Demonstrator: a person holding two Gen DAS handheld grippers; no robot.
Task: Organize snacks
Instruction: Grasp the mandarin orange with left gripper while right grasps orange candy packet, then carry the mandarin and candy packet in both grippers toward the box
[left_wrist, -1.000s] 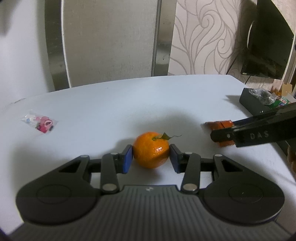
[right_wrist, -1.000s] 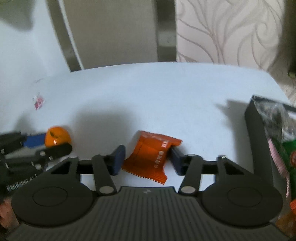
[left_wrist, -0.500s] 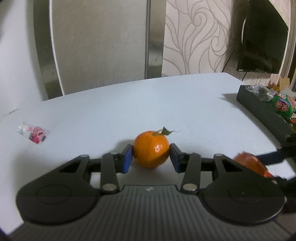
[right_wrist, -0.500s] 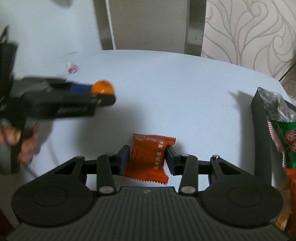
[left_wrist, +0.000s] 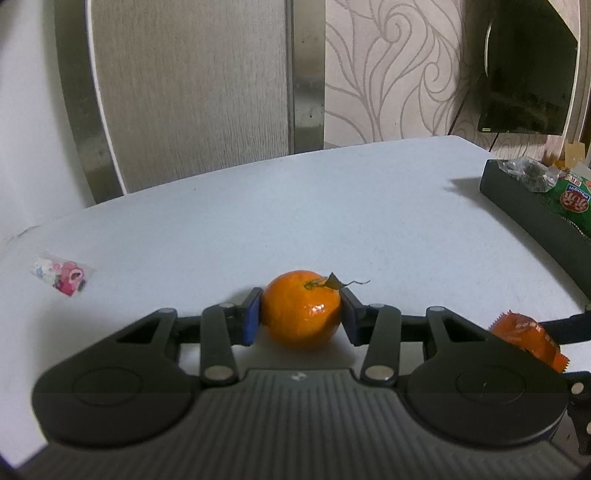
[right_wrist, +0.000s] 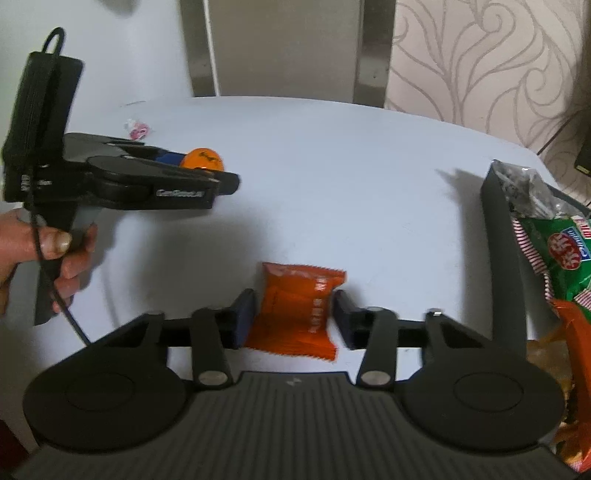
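My left gripper (left_wrist: 301, 315) is shut on a mandarin orange (left_wrist: 301, 309) with a small leaf, held above the white table. It also shows in the right wrist view (right_wrist: 202, 159) at the left. My right gripper (right_wrist: 293, 314) is shut on an orange snack packet (right_wrist: 299, 308), lifted off the table. The packet also shows in the left wrist view (left_wrist: 526, 338) at the lower right. A black tray (right_wrist: 504, 258) with snack bags stands at the right.
A small clear packet with pink sweets (left_wrist: 62, 277) lies at the table's left side. A green snack bag (right_wrist: 554, 254) and a crumpled dark wrapper (right_wrist: 524, 192) lie in the tray. A dark screen (left_wrist: 528, 74) hangs at the back right.
Both grippers have risen off the table with their loads. The right gripper with the orange packet has swung towards the tray, and the left gripper with the mandarin has lifted.
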